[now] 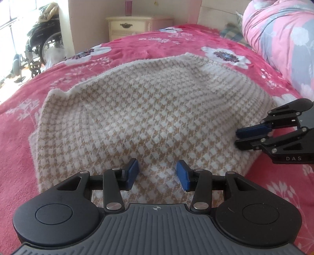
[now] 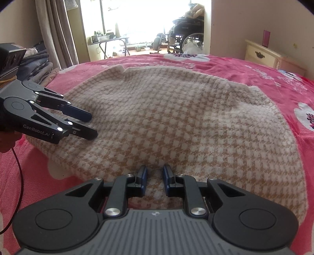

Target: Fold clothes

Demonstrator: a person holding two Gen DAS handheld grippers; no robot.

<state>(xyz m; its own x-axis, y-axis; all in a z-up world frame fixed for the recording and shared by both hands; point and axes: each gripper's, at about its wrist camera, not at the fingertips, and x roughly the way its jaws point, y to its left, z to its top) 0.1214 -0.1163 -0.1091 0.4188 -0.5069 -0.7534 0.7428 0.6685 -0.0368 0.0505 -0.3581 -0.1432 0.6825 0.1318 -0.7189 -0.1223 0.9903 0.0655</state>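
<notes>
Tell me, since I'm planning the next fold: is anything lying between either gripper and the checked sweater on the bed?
Nothing visible. The left gripper and right gripper both hang directly over the checked sweater, jaws parted with only knit between them. The sweater's top is bare, on the pink blanket.

A bed [image 1: 176,37] with a pink floral cover fills the room. A cream nightstand [image 1: 129,26] stands beside it. Bright daylight floods the window [image 2: 141,17]; a wheelchair [image 2: 184,33] is parked there, curtains [image 2: 58,29] alongside.
</notes>
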